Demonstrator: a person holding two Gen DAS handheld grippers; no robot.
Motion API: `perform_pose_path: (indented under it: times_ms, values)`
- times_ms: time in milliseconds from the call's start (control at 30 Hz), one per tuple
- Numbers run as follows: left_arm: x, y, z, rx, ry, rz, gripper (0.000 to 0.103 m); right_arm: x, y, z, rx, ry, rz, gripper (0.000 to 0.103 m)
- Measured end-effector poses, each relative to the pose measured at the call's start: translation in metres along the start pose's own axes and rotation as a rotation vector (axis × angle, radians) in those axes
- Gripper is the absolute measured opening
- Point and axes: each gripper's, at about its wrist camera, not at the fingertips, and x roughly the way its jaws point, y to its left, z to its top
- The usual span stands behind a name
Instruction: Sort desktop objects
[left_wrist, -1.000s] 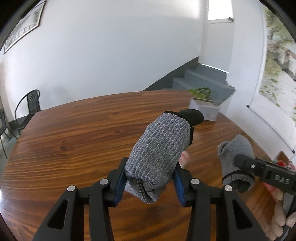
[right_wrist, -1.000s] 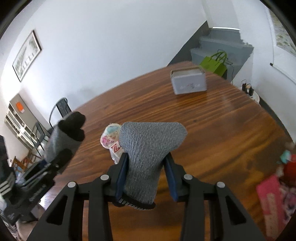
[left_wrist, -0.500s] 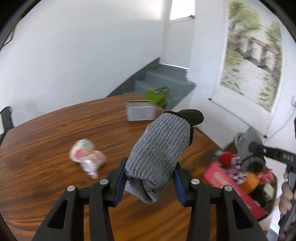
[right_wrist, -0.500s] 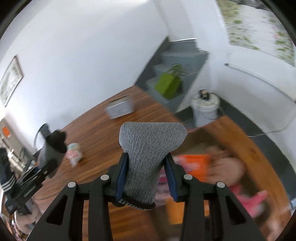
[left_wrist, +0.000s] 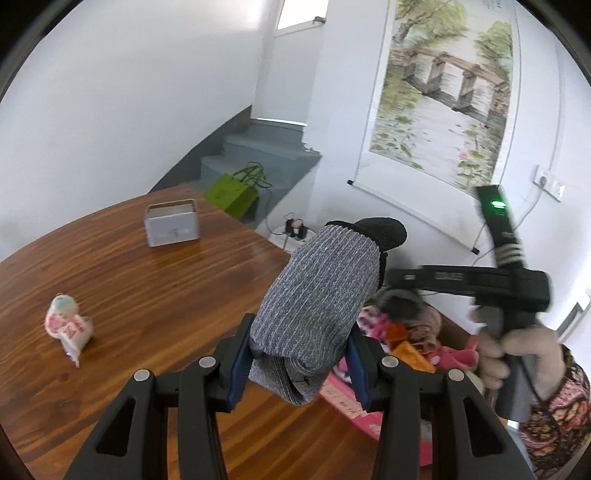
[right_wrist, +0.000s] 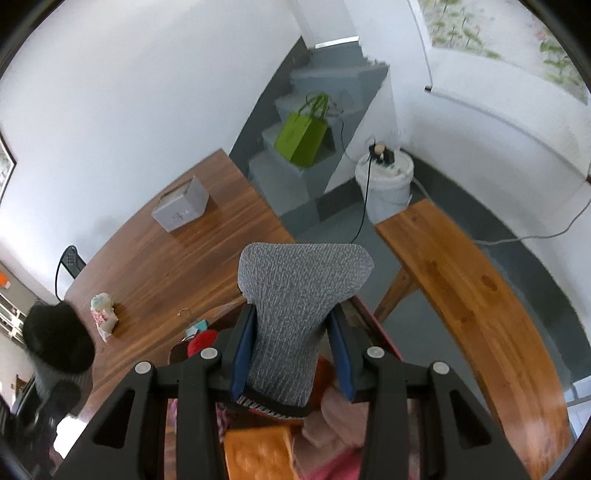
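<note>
Socks in both tools. Left tool was clamped on a grey ribbed sock with a black toe, its blue pads pressed into the cloth on either side; the sock stuck up and forward past the fingertips, held in the air above the near edge of the wooden bench. Right tool was closed on the other grey sock, whose wide end fanned out above the pads. This one hung over a pink box of mixed cloth items, orange and pink among them, at the bench's right edge. In the left view a person's hand gripped the right tool's handle, a green light glowing on it.

On the bench top, well apart from the socks: a small grey box toward the far side and a little wrapped packet with pink print nearer the left. Behind, a green paper bag stood on grey steps, a white bucket on the floor beside them.
</note>
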Motion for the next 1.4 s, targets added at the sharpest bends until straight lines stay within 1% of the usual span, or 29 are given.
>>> perform_pose_path:
  times_ms: [67,233,300,333,367,400,433,467,633,733,867,1033,1133,1167,1200,1400]
  values:
    - [0.004,-0.004,0.000,0.002,0.008,-0.012,0.047,0.006,-0.004,-0.001,-0.002,0.026,-0.019,0.042]
    - [0.014,-0.013,-0.001,0.008,0.026,-0.043,0.047,0.006,0.007,-0.007,-0.108,0.016,-0.079,0.043]
    - [0.018,-0.017,-0.002,0.011,0.034,-0.055,0.047,0.005,0.008,-0.009,-0.129,0.010,-0.089,0.044]
    - [0.020,-0.019,-0.002,0.012,0.038,-0.061,0.047,0.004,0.008,-0.010,-0.137,0.006,-0.093,0.047]
    - [0.022,-0.021,-0.002,0.013,0.041,-0.067,0.047,0.001,0.006,-0.011,-0.130,0.000,-0.087,0.053]
    - [0.024,-0.023,-0.003,0.014,0.045,-0.074,0.047,-0.002,0.004,-0.012,-0.122,-0.006,-0.082,0.057]
    - [0.025,-0.026,-0.003,0.015,0.048,-0.083,0.047,-0.005,0.002,-0.013,-0.114,-0.013,-0.076,0.064]
    - [0.025,-0.030,-0.003,0.015,0.051,-0.093,0.047,-0.009,-0.002,-0.014,-0.098,-0.023,-0.068,0.068]
    - [0.027,-0.047,-0.005,0.014,0.066,-0.144,0.047,-0.036,-0.024,-0.024,-0.031,-0.082,-0.046,0.075]
    - [0.032,-0.058,-0.006,0.019,0.080,-0.162,0.047,-0.053,-0.040,-0.032,0.006,-0.107,-0.032,0.075]
    - [0.038,-0.074,-0.008,0.025,0.102,-0.192,0.047,-0.074,-0.061,-0.044,0.061,-0.145,-0.038,0.076]
    - [0.052,-0.092,-0.011,0.054,0.122,-0.189,0.048,-0.091,-0.078,-0.055,0.111,-0.169,-0.024,0.077]
    - [0.065,-0.097,-0.015,0.069,0.150,-0.173,0.053,-0.095,-0.081,-0.060,0.118,-0.172,-0.018,0.077]
    - [0.064,-0.097,-0.015,0.069,0.151,-0.171,0.058,-0.096,-0.081,-0.061,0.120,-0.174,-0.015,0.077]
    - [0.063,-0.096,-0.016,0.067,0.150,-0.170,0.066,-0.097,-0.081,-0.062,0.121,-0.177,-0.014,0.077]
    - [0.055,-0.093,-0.019,0.060,0.144,-0.164,0.067,-0.100,-0.072,-0.067,0.101,-0.193,-0.007,0.077]
